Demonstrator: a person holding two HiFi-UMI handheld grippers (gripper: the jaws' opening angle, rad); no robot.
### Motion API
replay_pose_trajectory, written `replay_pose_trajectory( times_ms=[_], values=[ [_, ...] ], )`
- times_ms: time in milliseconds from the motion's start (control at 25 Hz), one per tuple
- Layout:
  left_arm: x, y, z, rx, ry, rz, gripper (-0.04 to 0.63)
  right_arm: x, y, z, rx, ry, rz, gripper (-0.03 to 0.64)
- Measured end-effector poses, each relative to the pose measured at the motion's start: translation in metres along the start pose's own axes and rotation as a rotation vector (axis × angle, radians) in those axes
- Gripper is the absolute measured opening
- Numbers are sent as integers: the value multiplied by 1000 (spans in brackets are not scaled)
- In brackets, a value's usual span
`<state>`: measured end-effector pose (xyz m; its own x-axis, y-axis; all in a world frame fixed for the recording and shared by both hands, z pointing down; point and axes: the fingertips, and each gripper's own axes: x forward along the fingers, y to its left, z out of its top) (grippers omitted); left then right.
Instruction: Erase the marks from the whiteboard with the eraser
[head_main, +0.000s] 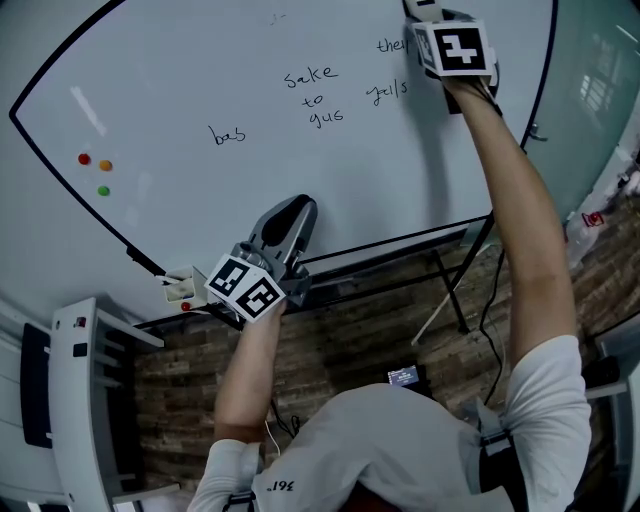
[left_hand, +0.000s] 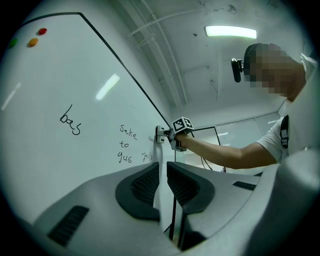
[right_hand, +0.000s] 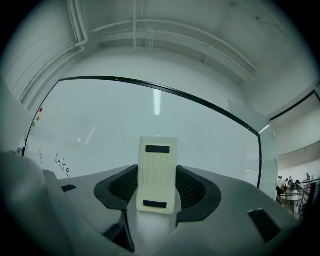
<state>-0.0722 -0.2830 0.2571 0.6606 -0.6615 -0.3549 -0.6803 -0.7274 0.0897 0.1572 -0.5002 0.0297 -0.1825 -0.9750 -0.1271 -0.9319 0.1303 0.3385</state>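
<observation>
Right gripper (right_hand: 157, 192) clamped the eraser (right_hand: 157, 172), at the whiteboard's (head_main: 200, 80) upper right edge, beside the words (head_main: 310, 76). Left gripper (left_hand: 162, 182) narrow, empty, near the bottom edge. Best bet: eraser flat, firm sweeps leftward.

The eraser (right_hand: 157, 175) is held between the right tongs (head_main: 432, 14) against the whiteboard (head_main: 200, 80) at its upper right, just beside the topmost written word (head_main: 392, 45). The other written words (head_main: 312, 96) are spread left of and below it. Three magnets (head_main: 95, 165) are placed near the board's left edge. The left tongs (head_main: 288, 215) are held before the bottom edge, with a small box (head_main: 180, 290) on the ledge just to their left.
</observation>
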Motion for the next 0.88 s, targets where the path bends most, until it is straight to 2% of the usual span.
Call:
replay_pose_trajectory(
  times_ms=[240,440,600,880],
  values=[
    [3,2,-1,-1,3,2,55,-1,-19,-10,-8,19,-43,252],
    [-3,7,-2,-2,6,18,55,-14,-18,-10,-27,-8,-73,250],
    [-11,13,-2,-5,7,36,55,-22,13,-5,-34,-32,-18,250],
    [-34,26,2,-6,3,74,55,-30,106,3,-76,-61,143,250]
  ],
)
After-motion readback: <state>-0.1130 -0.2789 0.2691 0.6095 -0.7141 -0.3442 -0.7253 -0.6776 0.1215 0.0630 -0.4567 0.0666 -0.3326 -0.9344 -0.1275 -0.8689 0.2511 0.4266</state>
